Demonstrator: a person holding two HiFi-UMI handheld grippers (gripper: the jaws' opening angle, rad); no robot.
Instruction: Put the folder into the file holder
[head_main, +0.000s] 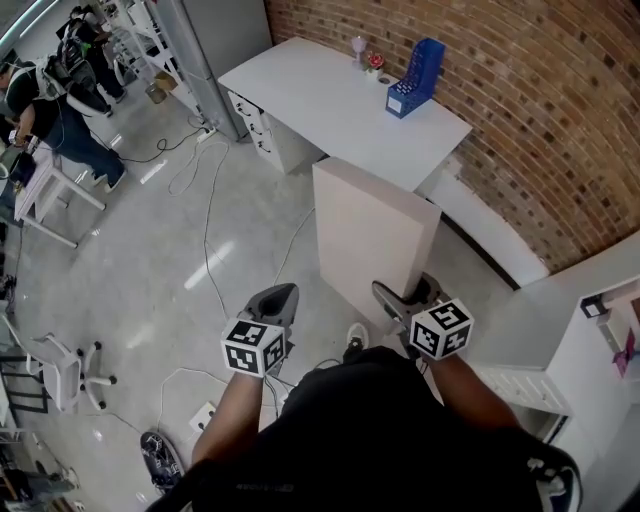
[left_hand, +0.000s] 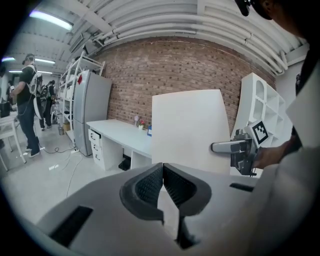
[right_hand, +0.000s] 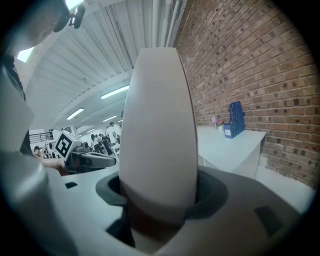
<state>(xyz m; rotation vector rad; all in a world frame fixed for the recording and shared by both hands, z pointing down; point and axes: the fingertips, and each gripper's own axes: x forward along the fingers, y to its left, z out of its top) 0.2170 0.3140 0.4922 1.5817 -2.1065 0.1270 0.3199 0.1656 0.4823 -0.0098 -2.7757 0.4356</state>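
We're carrying folder (head_main: 375, 240), right gripper (head_main: 403, 298) jaws pinching it; left gripper (head_main: 281, 298) jaws pressed together, empty. Next: reaching file holder (head_main: 417, 75) at bench (head_main: 320, 110) far corner.

We find both forearms stretched forward from the torso, side by side and at about the same height. The left forearm (head_main: 225, 412) carries the left gripper (head_main: 284, 295), which points ahead and slightly downward. Its fingertips (left_hand: 150, 182) meet at the front edge, and nothing stands between them. The right forearm (head_main: 478, 392) carries the right gripper (head_main: 407, 292), set just beside the left one and pointing the same way. Its jaws stand wide apart and clamp the lower end of the upright white folder (head_main: 375, 235), one jaw on each face. The two grippers are near each other but do not touch.
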